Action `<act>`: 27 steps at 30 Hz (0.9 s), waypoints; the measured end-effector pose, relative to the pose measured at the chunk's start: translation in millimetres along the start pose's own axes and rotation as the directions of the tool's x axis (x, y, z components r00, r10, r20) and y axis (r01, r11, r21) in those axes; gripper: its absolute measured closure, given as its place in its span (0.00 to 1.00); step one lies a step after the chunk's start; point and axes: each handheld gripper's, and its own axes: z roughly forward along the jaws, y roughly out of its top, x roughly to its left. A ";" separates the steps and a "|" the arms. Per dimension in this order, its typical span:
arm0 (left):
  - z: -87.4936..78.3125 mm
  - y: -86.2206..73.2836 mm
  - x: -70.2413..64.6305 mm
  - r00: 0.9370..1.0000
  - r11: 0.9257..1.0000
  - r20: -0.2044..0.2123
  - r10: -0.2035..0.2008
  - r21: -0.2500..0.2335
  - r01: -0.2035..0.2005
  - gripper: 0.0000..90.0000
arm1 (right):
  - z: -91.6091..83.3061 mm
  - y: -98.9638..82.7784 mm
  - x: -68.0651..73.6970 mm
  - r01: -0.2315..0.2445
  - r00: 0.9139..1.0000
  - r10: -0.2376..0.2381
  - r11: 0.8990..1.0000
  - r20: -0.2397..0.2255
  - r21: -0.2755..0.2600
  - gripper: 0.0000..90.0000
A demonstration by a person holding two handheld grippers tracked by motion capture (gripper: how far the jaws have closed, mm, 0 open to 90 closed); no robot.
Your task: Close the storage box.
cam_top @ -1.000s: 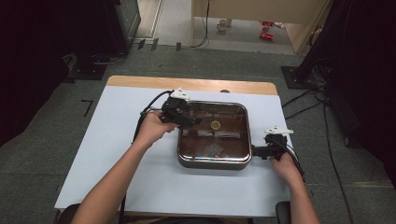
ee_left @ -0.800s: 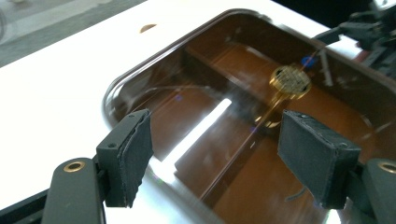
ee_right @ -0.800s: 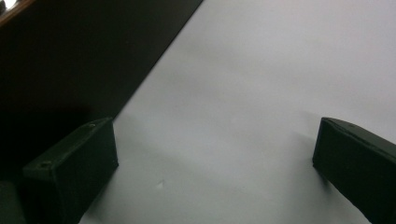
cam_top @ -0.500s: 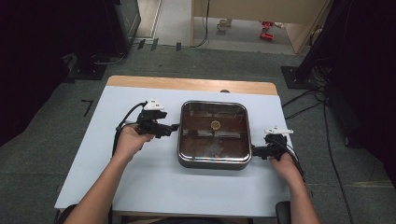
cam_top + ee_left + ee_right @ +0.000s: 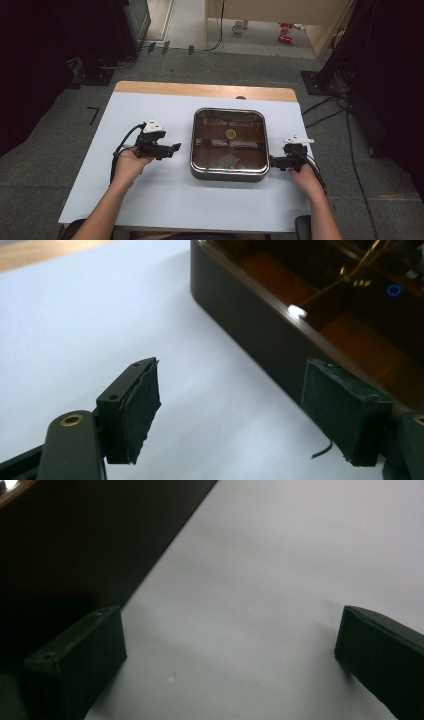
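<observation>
Dark glass hides most of what lies in the square pan (image 5: 229,144) at mid-counter (image 5: 165,200). Left hand-held gripper (image 5: 173,148), just opening, stands spread and empty beside it; right hand-held gripper (image 5: 272,162) spread at its right edge.

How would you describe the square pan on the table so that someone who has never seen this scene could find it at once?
Start at the pale blue table top, whose far edge is bare wood. Near its middle, between the person's two hands, sits the square pan with rounded corners. It is the one large dark, glossy thing there, with a metal rim, a brown divided inside and a small round gold spot at its middle.
</observation>
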 end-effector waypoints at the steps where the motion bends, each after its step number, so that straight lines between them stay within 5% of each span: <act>1: -0.3 -3.0 -0.8 1.000 1.000 -0.003 0.001 0.003 -0.001 0.26 | 0.0 0.0 0.0 0.000 1.000 0.000 1.000 0.000 0.000 0.00; 14: 7.9 -36.8 -10.4 0.999 0.997 -0.046 -0.013 0.069 0.016 0.26 | -0.1 0.1 0.0 0.000 1.000 0.000 1.000 0.000 0.001 0.00; 27: 23.0 -43.3 -13.9 0.997 0.994 -0.080 0.018 0.111 -0.009 0.23 | -0.1 0.1 0.0 0.000 1.000 0.000 1.000 0.000 0.002 0.00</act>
